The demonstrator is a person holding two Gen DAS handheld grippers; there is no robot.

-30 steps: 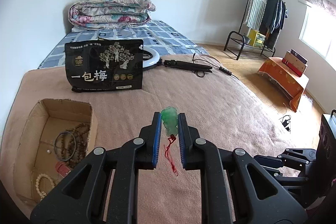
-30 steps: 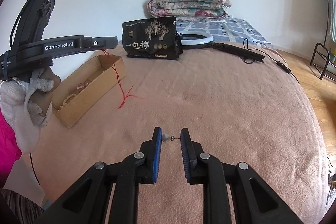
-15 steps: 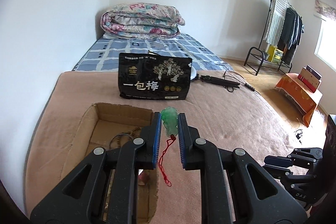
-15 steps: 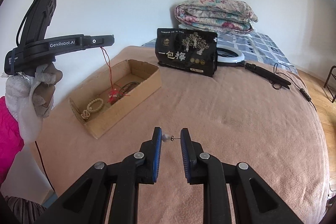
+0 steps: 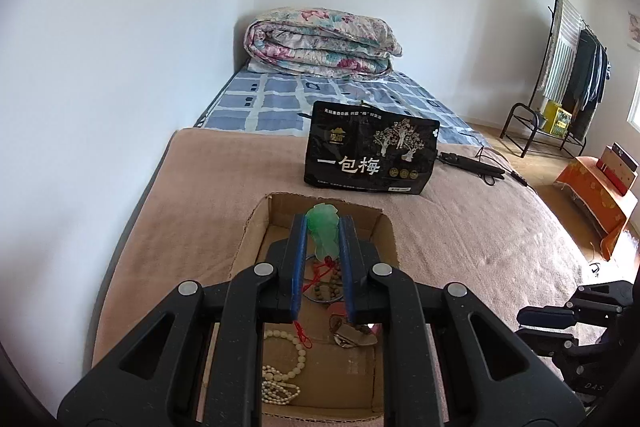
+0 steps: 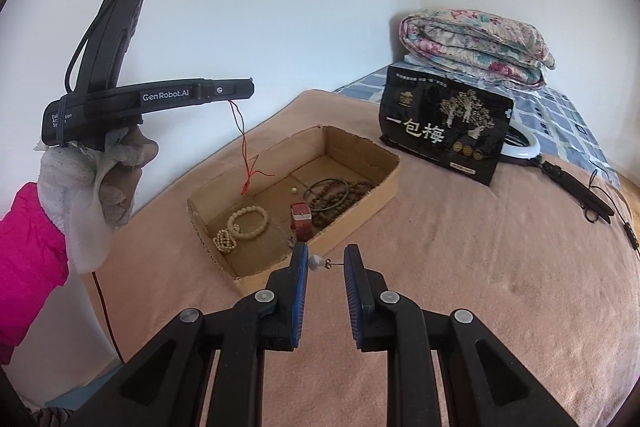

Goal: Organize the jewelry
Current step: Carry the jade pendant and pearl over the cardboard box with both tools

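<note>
The left gripper point(image 5: 323, 227) is clenched on a green jade pendant point(image 5: 325, 233), which sits between the blue pads at lower centre of the left wrist view; its red cord point(image 5: 316, 277) trails down between the fingers. In the right wrist view the same gripper point(image 6: 240, 91) is seen from the side at upper left, held level in a white-gloved hand point(image 6: 100, 171), with the red cord point(image 6: 243, 143) hanging from its tip and its frayed end dangling over the left part of the cardboard box point(image 6: 362, 217).

The right gripper point(image 6: 326, 263) is grasping a small pearl earring point(image 6: 316, 262) at lower centre of its view; the pearl lies against the left pad and a thin wire post reaches across to the right pad. It hovers just in front of the box's near corner.

Inside the box lie a cream bead bracelet point(image 6: 249, 221), a smaller pearl string point(image 6: 224, 241), a red watch point(image 6: 302, 221), dark wooden beads point(image 6: 340, 195) and a single loose pearl point(image 6: 294, 190). The box rests on a tan blanket point(image 6: 480, 267) spread on the bed. Beyond it, toward the upper right, stands a black snack bag point(image 6: 444, 129), with a folded floral quilt point(image 6: 476, 39) behind it against the wall
</note>
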